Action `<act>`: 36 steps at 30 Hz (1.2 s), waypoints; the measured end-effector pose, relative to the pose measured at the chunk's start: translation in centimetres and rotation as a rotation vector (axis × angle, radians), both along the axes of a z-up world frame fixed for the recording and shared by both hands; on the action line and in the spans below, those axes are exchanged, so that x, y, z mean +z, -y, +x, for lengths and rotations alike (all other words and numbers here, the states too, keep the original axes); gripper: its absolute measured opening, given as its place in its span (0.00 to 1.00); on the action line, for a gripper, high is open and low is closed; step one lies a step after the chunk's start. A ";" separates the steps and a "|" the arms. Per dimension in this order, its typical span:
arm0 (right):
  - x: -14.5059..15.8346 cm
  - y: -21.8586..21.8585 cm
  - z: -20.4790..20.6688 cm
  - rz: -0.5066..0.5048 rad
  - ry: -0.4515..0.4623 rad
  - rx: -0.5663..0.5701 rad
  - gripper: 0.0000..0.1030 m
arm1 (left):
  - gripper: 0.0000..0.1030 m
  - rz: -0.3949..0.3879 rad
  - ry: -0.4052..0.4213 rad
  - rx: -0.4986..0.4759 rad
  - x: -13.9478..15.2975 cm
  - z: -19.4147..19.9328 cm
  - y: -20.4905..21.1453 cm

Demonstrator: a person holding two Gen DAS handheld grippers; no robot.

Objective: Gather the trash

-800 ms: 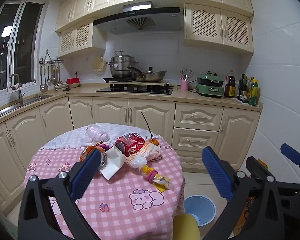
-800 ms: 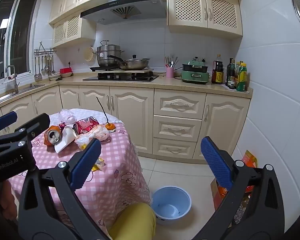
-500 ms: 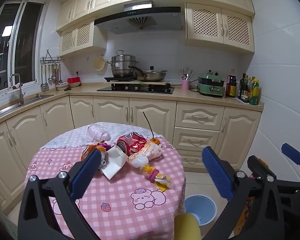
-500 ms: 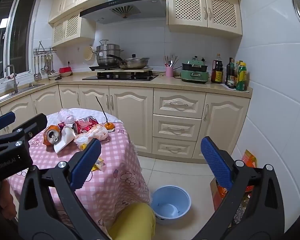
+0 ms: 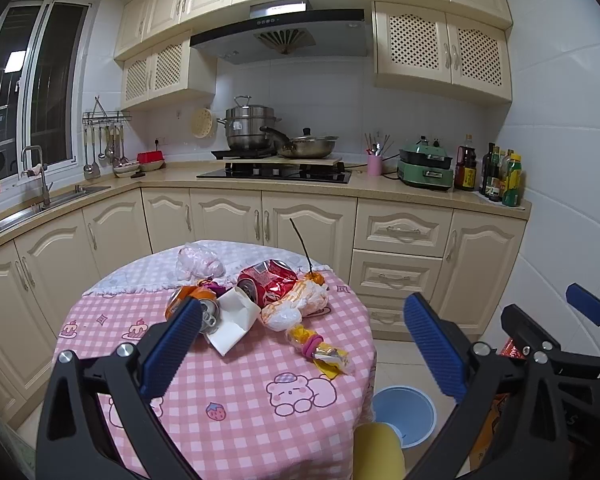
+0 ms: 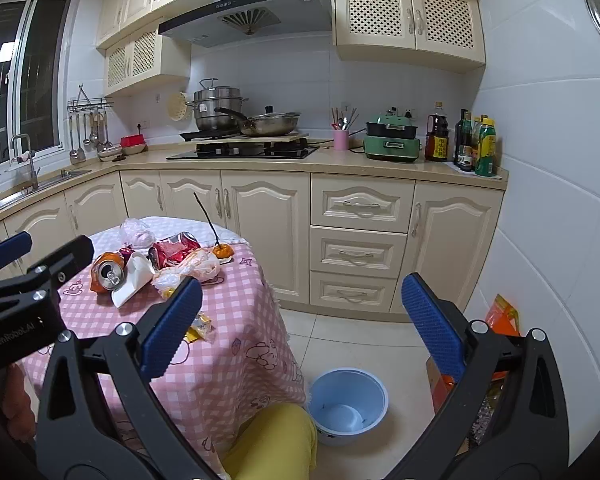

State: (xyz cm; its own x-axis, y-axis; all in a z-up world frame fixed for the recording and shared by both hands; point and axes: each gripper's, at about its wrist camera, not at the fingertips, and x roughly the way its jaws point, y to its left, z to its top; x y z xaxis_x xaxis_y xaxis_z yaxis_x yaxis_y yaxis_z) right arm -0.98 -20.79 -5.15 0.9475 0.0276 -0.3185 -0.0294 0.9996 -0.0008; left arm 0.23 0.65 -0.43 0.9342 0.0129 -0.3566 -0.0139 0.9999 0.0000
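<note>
Trash lies piled on the round table with a pink checked cloth point(image 5: 228, 400): an orange can point(image 5: 180, 300), a white paper carton point(image 5: 236, 320), a crushed red can point(image 5: 268, 280), a clear bag point(image 5: 198, 266), an orange-white plastic bag point(image 5: 300, 304) and a yellow wrapper point(image 5: 320, 350). A blue bin point(image 6: 346, 400) stands on the floor to the right of the table. My left gripper point(image 5: 303, 304) hovers open in front of the pile, short of it, holding nothing. To its right, my right gripper point(image 6: 302, 282) is open and empty above the floor and the table's edge.
Cream kitchen cabinets and drawers point(image 6: 356, 256) line the wall behind the table, with pots on the stove point(image 5: 276, 172). A person's yellow-clad knee point(image 6: 272, 440) shows at the bottom. Orange packets point(image 6: 500, 312) lean by the right wall. Tiled floor lies open around the bin.
Both views shift only a trifle. The grippers stay wide open and the trash lies as before.
</note>
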 end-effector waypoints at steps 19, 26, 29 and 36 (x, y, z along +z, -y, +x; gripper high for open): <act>-0.8 -0.4 0.3 0.011 -0.019 0.013 0.95 | 0.96 -0.007 -0.003 0.009 -0.3 0.0 -0.3; -0.9 -0.4 0.4 0.019 -0.031 0.019 0.95 | 0.96 -0.004 -0.007 0.010 -0.2 0.1 -0.3; -0.9 -0.4 0.5 0.021 -0.034 0.020 0.95 | 0.96 -0.006 -0.008 0.010 -0.2 0.1 -0.3; -0.9 -0.3 0.7 0.030 -0.046 0.031 0.95 | 0.96 -0.007 -0.009 0.011 -0.3 0.2 -0.4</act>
State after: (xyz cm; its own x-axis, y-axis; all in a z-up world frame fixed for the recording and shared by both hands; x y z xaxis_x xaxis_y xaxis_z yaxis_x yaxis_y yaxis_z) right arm -0.32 -20.54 -6.02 0.9304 0.0669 -0.3603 -0.0596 0.9977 0.0313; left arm 0.43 1.03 -0.69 0.9307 0.0206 -0.3651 -0.0248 0.9997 -0.0070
